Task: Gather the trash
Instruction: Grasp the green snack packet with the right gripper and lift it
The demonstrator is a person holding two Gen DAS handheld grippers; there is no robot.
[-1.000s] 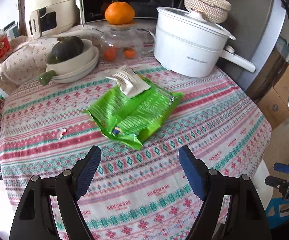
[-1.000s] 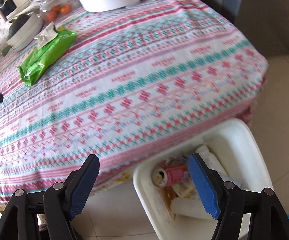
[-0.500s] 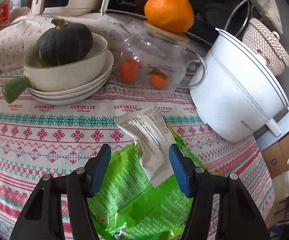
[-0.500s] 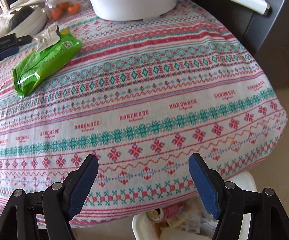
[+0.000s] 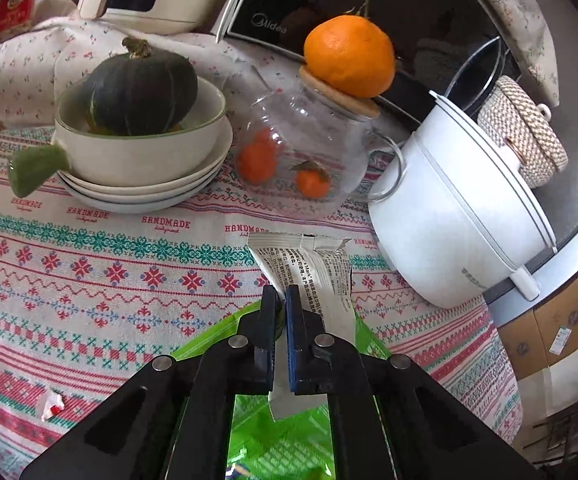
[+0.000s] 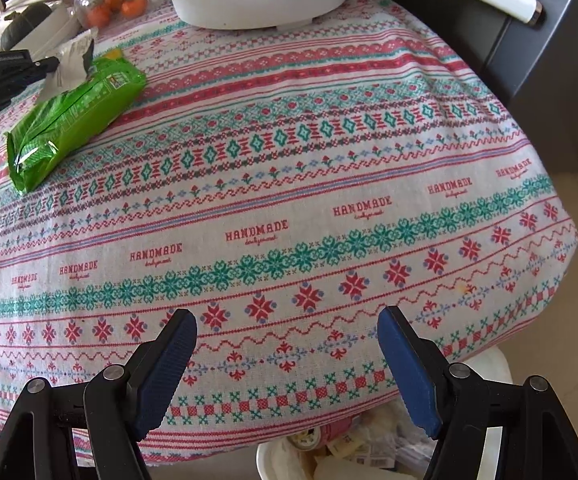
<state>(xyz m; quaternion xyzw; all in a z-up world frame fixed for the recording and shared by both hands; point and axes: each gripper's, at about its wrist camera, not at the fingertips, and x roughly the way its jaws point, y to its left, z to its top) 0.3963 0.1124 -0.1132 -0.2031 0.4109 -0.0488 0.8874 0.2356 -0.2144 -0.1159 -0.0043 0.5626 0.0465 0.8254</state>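
Here the left tongs are pinching the white wrapper lying on the green bag on the worktop. Lifting it straight up should avoid dragging the bag. The right tongs are hanging wide apart above the bin.

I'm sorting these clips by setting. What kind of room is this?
Most likely a home kitchen or dining corner. A patterned tablecloth covers a table that holds a white electric cooker and a squash in stacked bowls, with a microwave behind them.
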